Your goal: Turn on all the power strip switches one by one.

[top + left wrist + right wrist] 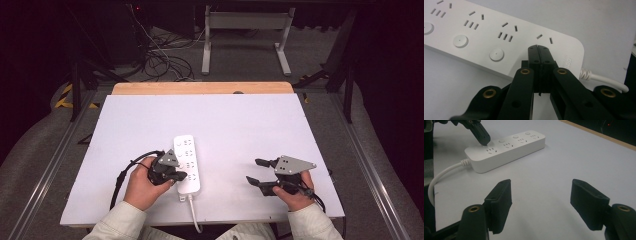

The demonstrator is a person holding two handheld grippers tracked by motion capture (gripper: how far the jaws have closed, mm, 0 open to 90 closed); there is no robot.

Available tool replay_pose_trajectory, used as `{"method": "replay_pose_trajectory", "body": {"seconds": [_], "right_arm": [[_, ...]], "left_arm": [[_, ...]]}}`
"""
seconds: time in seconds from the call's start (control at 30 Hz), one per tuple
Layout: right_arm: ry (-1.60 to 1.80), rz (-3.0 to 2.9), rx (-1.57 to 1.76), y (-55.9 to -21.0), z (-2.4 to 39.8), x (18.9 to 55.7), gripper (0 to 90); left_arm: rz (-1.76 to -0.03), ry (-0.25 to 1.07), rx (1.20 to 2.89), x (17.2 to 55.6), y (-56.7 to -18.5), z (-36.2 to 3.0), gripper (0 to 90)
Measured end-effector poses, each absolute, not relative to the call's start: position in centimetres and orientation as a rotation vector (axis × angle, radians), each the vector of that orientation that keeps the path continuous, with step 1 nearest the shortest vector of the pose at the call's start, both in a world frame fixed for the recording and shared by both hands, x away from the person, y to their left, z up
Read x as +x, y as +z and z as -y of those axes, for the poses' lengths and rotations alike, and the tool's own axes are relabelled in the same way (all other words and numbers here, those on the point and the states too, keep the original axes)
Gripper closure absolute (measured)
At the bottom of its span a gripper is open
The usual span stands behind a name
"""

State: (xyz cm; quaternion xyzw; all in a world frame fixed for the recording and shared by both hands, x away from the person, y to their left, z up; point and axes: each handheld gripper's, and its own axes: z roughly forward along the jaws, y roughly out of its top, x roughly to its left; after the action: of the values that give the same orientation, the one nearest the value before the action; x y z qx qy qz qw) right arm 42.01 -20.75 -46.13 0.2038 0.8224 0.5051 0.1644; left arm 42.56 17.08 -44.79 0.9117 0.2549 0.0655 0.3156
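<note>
A white four-outlet power strip with round switch buttons lies at the surface's 6 o'clock edge, cord trailing toward the person. The left gripper, fingers closed on nothing, presses its tip on the strip's cord end; a sideways slip could shove the strip. At 4 o'clock, the right gripper waits, fingers open.

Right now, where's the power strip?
In the high view the power strip lies on the white table, left of centre near the front edge, cord end toward the person. The shut left tool tips onto it; the right tool sits apart.
</note>
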Motion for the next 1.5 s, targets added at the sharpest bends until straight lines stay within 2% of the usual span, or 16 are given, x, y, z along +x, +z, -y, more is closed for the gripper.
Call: {"method": "replay_pose_trajectory", "body": {"seconds": [1.5], "right_arm": [[1.455, -2.354, 0.57, -46.23, 20.47, 41.86, 33.9]], "left_arm": [[-0.72, 0.185, 2.384, 42.24, -45.26, -17.02, 90.0]]}}
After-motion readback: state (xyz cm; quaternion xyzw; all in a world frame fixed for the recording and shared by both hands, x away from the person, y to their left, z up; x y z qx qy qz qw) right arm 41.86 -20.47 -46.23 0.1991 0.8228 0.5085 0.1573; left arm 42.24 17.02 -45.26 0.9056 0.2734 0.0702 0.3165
